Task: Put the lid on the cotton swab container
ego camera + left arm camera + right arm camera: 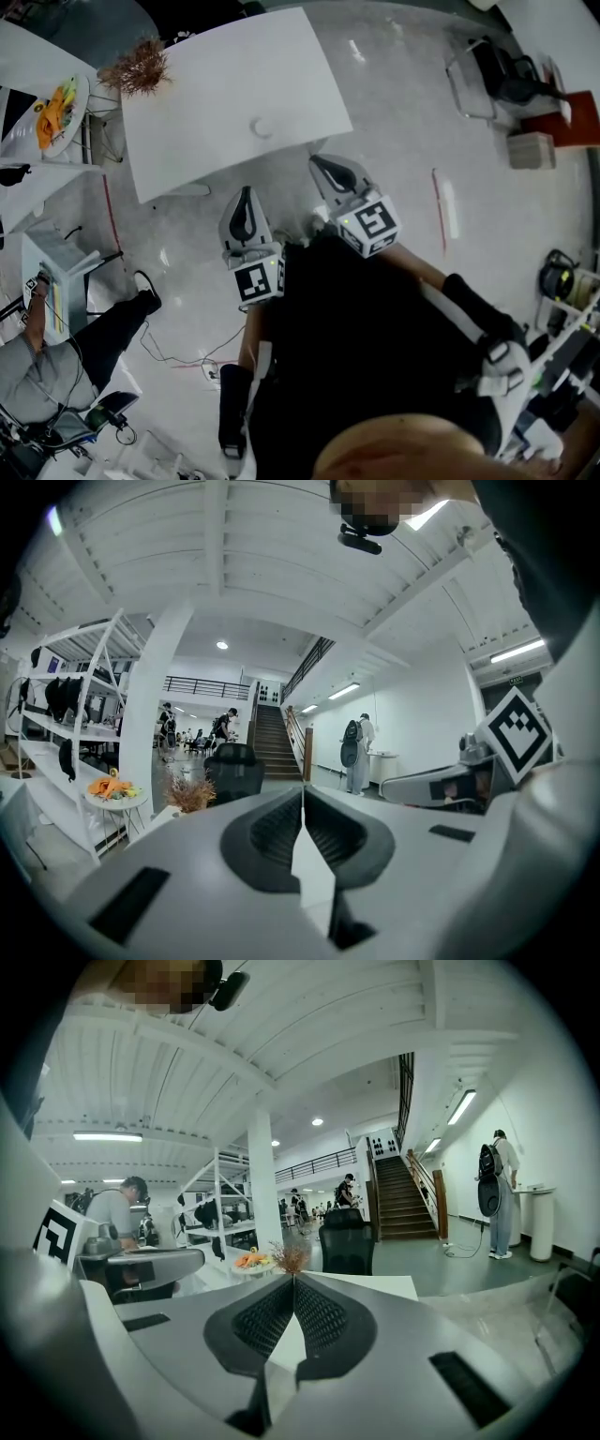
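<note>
The left hand-held gripper (246, 193) is pressing its two jaws fully together, clenched on nothing, and its own view is showing the ribbed pads (281, 829) meeting in a thin seam with only the room beyond. The right hand-held gripper (316, 161) is doing the same, its jaws closed tight and empty, with the dark pads (319, 1314) touching along their whole length. Neither one is touching anything. A small round white object (262, 127), too small to tell container from lid, is sitting alone near the front edge of the white surface (206, 103), well apart from both sets of jaws. Both hand-held grippers are hovering over the grey floor (394, 112), short of the surface's near edge, with open air between them and the object. A dried plant (139, 67) is standing at the far left corner of the surface, and a round side table (82, 111) carrying orange items is standing just beyond it. A black office chair (347, 1241) is showing behind the surface, with a staircase (405, 1199) farther back. The person is holding both forearms bent, close to the dark torso, pointing both hand-held grippers forward toward the surface, side by side.
</note>
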A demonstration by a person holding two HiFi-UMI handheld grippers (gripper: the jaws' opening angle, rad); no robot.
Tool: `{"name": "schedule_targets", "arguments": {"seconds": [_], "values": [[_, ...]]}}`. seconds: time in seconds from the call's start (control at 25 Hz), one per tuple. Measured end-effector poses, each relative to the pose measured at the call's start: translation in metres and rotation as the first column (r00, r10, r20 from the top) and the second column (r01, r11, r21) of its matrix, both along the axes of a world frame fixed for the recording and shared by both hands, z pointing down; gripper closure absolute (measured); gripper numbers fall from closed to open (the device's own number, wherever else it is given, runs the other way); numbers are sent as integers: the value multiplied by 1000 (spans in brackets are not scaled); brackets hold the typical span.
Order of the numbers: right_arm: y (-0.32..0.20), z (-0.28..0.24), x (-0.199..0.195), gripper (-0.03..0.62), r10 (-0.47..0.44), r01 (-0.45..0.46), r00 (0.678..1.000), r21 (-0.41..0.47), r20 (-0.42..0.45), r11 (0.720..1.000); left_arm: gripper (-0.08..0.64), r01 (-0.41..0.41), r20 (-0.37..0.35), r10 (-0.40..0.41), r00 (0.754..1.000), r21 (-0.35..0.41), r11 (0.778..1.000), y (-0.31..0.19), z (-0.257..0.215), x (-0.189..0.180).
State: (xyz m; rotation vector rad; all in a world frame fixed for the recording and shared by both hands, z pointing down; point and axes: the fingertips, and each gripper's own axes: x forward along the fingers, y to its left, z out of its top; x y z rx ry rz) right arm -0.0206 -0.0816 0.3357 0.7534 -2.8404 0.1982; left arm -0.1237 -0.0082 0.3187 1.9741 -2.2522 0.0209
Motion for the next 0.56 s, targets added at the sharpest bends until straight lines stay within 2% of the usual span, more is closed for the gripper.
{"name": "schedule_targets", "arguments": {"seconds": [0.56], "values": [[10, 5, -12, 584, -16, 17, 1000, 3, -13, 1000, 549, -1, 7, 1, 1000, -5, 1000, 6, 6, -8]]}}
